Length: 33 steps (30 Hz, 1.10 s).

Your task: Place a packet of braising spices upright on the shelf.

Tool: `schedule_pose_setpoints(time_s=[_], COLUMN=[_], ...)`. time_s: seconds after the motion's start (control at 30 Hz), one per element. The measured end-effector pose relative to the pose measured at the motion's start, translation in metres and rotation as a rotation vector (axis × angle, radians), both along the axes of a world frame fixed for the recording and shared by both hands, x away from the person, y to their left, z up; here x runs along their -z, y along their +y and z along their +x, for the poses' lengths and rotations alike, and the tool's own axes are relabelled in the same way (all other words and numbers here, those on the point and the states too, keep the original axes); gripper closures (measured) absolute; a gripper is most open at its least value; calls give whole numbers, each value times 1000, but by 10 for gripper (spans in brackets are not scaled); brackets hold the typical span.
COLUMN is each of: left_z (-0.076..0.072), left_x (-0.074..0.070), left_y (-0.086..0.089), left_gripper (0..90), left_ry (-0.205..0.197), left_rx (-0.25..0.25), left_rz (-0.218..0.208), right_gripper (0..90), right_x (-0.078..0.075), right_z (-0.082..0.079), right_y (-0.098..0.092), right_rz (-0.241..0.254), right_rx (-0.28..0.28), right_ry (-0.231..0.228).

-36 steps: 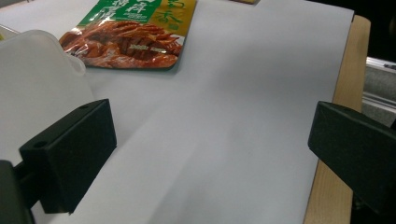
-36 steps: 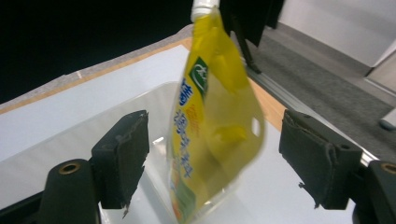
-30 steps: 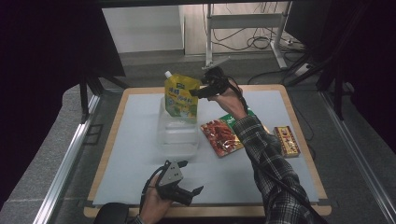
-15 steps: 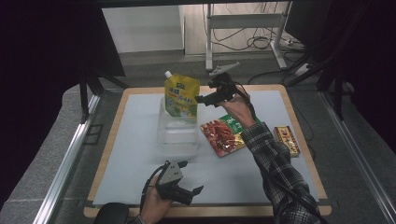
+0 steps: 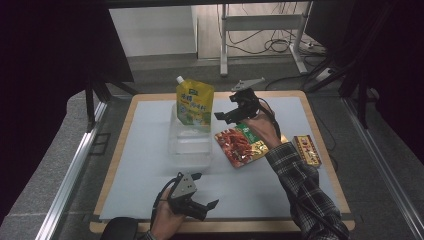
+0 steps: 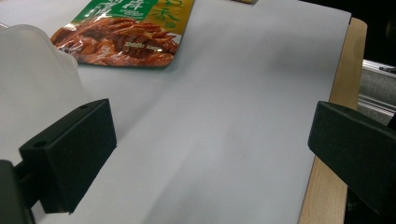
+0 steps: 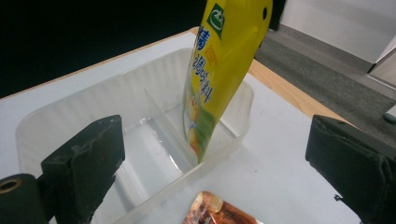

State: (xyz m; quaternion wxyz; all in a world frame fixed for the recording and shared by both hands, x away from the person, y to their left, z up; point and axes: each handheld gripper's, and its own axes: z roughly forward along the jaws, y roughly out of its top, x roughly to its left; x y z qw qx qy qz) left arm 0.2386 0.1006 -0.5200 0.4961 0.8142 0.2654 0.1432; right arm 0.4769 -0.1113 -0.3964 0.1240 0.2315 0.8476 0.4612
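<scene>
One yellow spouted pouch (image 5: 195,102), one clear divided tray (image 5: 190,142), one red snack packet (image 5: 242,145) and one small brown packet (image 5: 306,150) at three o'clock; two grippers.

Even overhead light brightens the pale counter (image 5: 150,150) while the surroundings fall into darkness. Shadows are soft. Both gripper views blur their near black jaws.

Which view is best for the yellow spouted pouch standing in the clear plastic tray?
High view: the whole yellow spouted pouch, white cap included, stands in the clear plastic tray. The right gripper view is closer but crops its top. The left gripper view gives a tray corner.
</scene>
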Motion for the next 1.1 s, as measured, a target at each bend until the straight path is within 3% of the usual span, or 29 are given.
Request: schedule_pose_setpoints(time_s=[0.3, 0.67, 1.1], left_z=[0, -1, -1], left_x=[0, 1, 2], left_y=[-1, -2, -4], left_gripper=[8, 5, 4], left_ry=[1, -1, 1], left_rx=[3, 4, 7], left_rz=[-1, 6, 12], right_gripper=[45, 45, 45], right_x=[8, 17, 35], right_z=[-16, -30, -39], right_y=[-10, -26, -64], right_rz=[17, -6, -25], right_rx=[-10, 0, 51], right_ry=[2, -2, 20])
